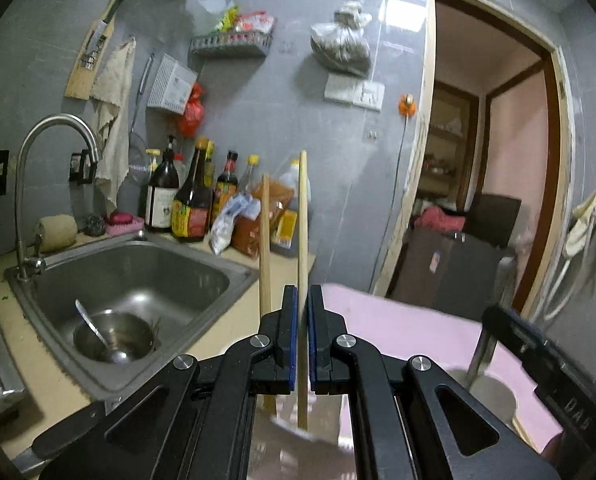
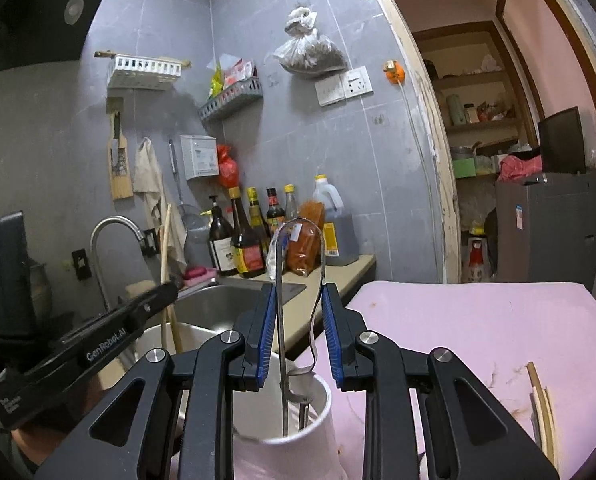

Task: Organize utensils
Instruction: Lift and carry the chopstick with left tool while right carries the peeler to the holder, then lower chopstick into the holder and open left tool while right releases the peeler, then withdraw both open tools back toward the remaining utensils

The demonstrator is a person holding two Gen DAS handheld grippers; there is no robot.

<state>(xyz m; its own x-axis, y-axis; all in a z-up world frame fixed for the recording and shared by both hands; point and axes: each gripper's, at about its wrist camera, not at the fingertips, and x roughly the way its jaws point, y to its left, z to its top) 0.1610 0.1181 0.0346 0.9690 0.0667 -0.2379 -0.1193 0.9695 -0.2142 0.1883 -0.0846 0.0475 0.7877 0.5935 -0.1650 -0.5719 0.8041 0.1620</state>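
Observation:
My left gripper (image 1: 302, 292) is shut on an upright wooden chopstick (image 1: 302, 220). A second chopstick (image 1: 265, 232) stands just outside its left finger. Their lower ends drop toward a blurred container rim (image 1: 293, 432). In the right wrist view the left gripper (image 2: 169, 290) holds the chopsticks (image 2: 165, 248) over a steel container (image 2: 157, 340). My right gripper (image 2: 300, 292) is shut on a looped metal utensil like tongs (image 2: 298, 222), pads pressing both arms. Its lower ends sit inside a white cup (image 2: 322, 420) on the pink surface. The left wrist view also shows the right gripper (image 1: 494, 314) and the cup (image 1: 494, 396).
A steel sink (image 1: 201, 264) holds a bowl with a spoon (image 1: 113, 340), with a faucet (image 1: 57, 128) behind. Sauce bottles (image 2: 249, 248) line the counter. A pink cover (image 2: 478, 328) carries more wooden sticks (image 2: 542, 412) at its right edge. A doorway (image 1: 498, 160) opens on the right.

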